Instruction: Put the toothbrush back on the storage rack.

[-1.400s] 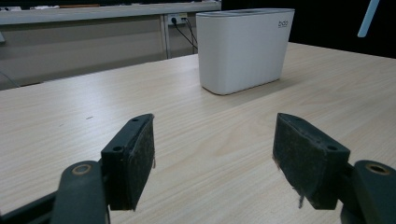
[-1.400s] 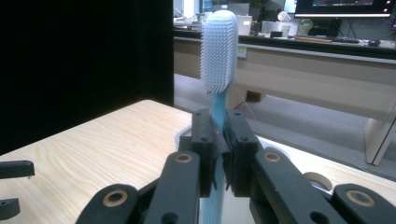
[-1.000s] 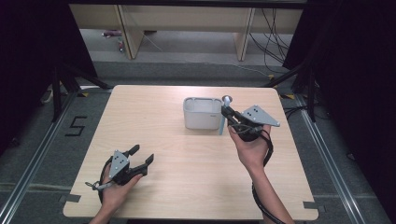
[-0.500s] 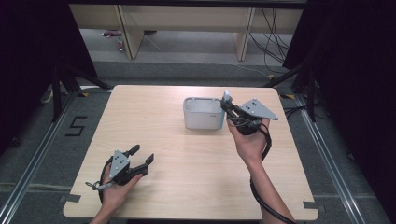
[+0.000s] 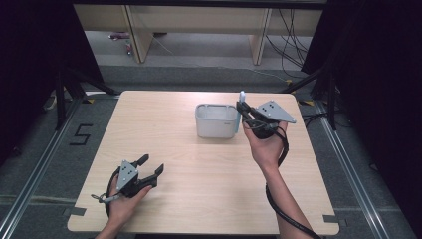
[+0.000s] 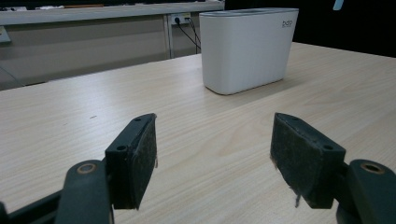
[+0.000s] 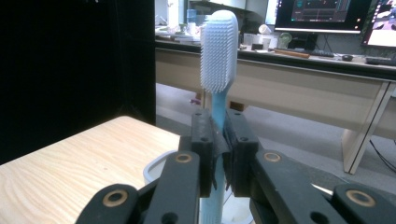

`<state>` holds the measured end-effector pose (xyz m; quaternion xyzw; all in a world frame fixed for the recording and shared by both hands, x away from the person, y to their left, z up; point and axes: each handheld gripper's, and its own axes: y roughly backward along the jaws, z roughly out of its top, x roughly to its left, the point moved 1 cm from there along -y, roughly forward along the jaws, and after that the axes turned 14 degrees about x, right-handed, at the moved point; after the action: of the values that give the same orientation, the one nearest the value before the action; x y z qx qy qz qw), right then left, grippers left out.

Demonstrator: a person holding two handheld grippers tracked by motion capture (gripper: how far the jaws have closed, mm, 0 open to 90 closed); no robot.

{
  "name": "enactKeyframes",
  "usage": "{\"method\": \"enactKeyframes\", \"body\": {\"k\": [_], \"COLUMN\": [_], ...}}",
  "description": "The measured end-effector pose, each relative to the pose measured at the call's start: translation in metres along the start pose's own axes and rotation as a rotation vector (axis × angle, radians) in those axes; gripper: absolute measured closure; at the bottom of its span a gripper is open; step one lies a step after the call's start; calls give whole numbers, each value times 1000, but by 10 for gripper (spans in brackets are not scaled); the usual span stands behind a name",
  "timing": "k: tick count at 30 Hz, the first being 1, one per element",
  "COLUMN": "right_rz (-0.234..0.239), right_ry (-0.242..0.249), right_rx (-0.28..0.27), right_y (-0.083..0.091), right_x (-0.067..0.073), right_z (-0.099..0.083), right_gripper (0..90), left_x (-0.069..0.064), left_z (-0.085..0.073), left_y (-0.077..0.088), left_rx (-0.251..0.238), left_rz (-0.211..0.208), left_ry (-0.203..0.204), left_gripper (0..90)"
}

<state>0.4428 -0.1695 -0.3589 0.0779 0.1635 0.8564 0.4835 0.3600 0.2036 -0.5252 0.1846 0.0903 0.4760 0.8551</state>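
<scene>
High view: a pale wooden table [image 5: 199, 164] fills the centre of the frame, with a white, rounded-rectangular holder [image 5: 216, 121] standing slightly above and right of centre. The left gripper [image 5: 147, 171] lies low at the lower left, resting on or just above the tabletop, held by the left hand [image 5: 121, 204]; its jaws stand wide apart and grasp nothing. The right gripper [image 5: 242, 109] is raised at the holder's right end, held by the right hand [image 5: 265, 147], its grey plate to the right. Its jaws are closed on a toothbrush [image 5: 242, 98] with a light blue handle, whose head rises upright above the holder's right rim.

Left gripper view: the two black pads [image 6: 136, 156] sit at lower left and lower right, well apart, with bare tabletop between them. The holder [image 6: 247, 46] stands at upper centre-right, upright, a small logo near its top right corner. A sliver of light blue at the top right edge is too small to identify.

Right gripper view: the jaws clamp the toothbrush [image 7: 218, 70] by its handle, just below the head, at centre frame. The white bristles face the camera; the brush stands vertical. Below the jaws, the handle descends towards the holder's rim [image 7: 154, 170] at lower centre; whether the lower end touches the holder cannot be told. A desk with monitors [image 7: 317, 14] lies beyond, at upper right.
</scene>
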Motion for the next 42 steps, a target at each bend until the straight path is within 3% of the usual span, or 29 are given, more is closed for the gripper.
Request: {"method": "enactKeyframes", "body": {"k": [2,5,7,8,10,11,14,15,18,22,23,26,34,38,42], "right_rz": [-16,-7,-15,-10,-9,-22,-17,-20,-15,-30,-20,-33,-25,-37,-38], "right_ry": [23,-7,15,-8,-3,18,-21,6,-20,2,-17,1,-23,-4,-16], "right_rx": [-8,-6,-8,-1,-9,-19,-16,-21,-23,-44,-39,-52,-54,-65,-60], "right_y": [0,-1,-2,-2,-3,-4,-4,-4,-4,-4,-5,-6,-9,-12,-16], "right_x": [-3,-2,-4,-3,-3,-5,-4,-6,-6,-9,-8,-10,-9,-11,-11], "right_z": [2,5,5,5,6,7,9,11,14,19,19,22,28,32,33], "right_gripper": [840,840,840,840,839,840,840,840,840,840,840,840,840,840,840], "left_x": [0,-1,-1,-1,-1,-1,-1,-1,-1,-1,-1,-1,-1,-1,-1], "left_z": [0,0,0,0,0,0,0,0,0,0,0,0,0,0,0], "left_y": [0,0,0,-2,-3,-2,0,0,0,-2,-1,0,0,0,0], "left_rx": [-1,-1,1,-19,-17,-17,3,0,2,-18,-2,0,-4,-7,-7], "left_rz": [1,4,4,-4,-2,-3,4,4,4,-5,2,3,0,-2,-1], "left_ry": [-2,-9,-13,-17,-20,-19,-14,-11,-10,-16,-14,-11,-15,-10,-11], "left_gripper": [313,316,317,318,319,319,320,320,320,320,320,320,320,320,321]}}
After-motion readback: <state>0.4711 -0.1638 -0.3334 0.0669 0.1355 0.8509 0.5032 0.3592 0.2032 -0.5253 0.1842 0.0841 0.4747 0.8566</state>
